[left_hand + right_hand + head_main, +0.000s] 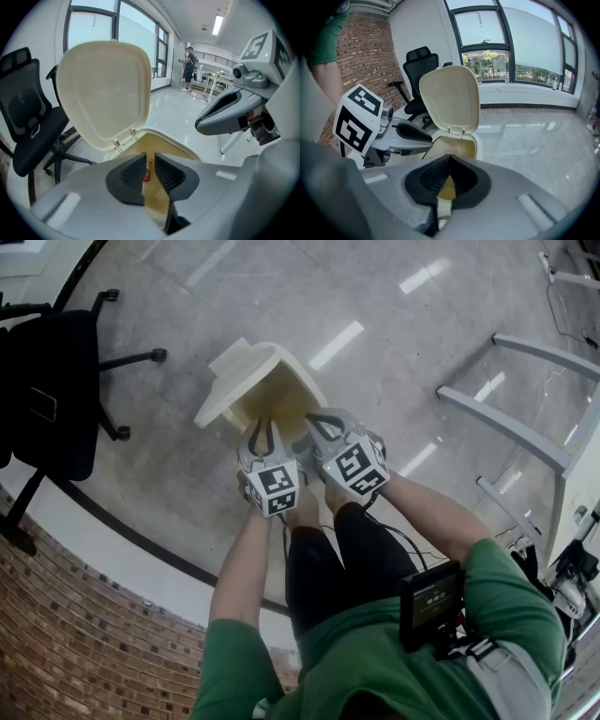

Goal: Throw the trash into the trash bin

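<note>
A cream trash bin (246, 381) stands on the glossy floor with its lid (105, 93) swung up and back. Both grippers hover side by side just above its mouth (457, 147). My left gripper (150, 161) is open by a narrow gap with nothing between its pads; through the gap a small red and white piece of trash (147, 174) lies inside the bin. My right gripper (450, 159) is shut, its tips touching and holding nothing. In the head view the left gripper (261, 434) and right gripper (323, 425) point down into the bin.
A black office chair (56, 390) stands left of the bin, by a brick wall (75, 643). A grey metal table frame (525, 418) is at the right. Tall windows run behind the bin, and a person (189, 65) stands far off across the room.
</note>
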A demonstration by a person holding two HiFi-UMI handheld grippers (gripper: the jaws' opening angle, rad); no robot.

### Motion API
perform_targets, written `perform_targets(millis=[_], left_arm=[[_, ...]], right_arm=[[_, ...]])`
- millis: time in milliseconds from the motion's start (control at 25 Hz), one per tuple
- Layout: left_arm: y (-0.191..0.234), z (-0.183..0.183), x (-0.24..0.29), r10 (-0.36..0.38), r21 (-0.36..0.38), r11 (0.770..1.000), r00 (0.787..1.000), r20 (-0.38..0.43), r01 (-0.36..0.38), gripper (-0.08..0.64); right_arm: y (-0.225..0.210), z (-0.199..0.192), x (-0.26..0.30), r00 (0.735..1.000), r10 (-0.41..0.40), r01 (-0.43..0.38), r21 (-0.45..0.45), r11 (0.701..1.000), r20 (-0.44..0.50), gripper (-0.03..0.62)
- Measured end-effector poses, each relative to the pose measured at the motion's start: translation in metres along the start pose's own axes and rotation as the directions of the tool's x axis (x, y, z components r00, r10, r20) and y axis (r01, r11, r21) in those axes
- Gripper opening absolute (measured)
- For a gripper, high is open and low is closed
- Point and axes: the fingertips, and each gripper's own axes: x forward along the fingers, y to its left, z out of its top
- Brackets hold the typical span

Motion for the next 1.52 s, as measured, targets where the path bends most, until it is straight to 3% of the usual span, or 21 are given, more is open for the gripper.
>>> perform_targets(millis=[240,720,1160,1520], left_arm=[[0.0,0.049,-0.059,0.029,-0.025,0.999,0.993,0.116,-0.027,0.006],[-0.009,0.137,-0.19,0.089,-0.031,0.996,0.96,0.265,-0.083,0.005],[-0.029,0.189,-0.287,0.138,-0.011,0.989,0.906,0.399,-0.146,0.005],[-0.047,0.199,-0.37,0.13,0.064,0.979,0.834,0.536,-0.193,0.005]], right_arm=[[0.006,0.035,-0.046,0.999,-0.015,0.016,-0.015,1.0,0.044,0.003],[0.019,0.109,-0.163,0.987,-0.029,0.036,-0.038,0.999,0.161,0.003],[0.041,0.147,-0.249,0.962,-0.007,0.011,-0.014,1.0,0.272,0.003],[0.082,0.164,-0.316,0.925,-0.059,0.073,-0.022,0.997,0.376,0.003]])
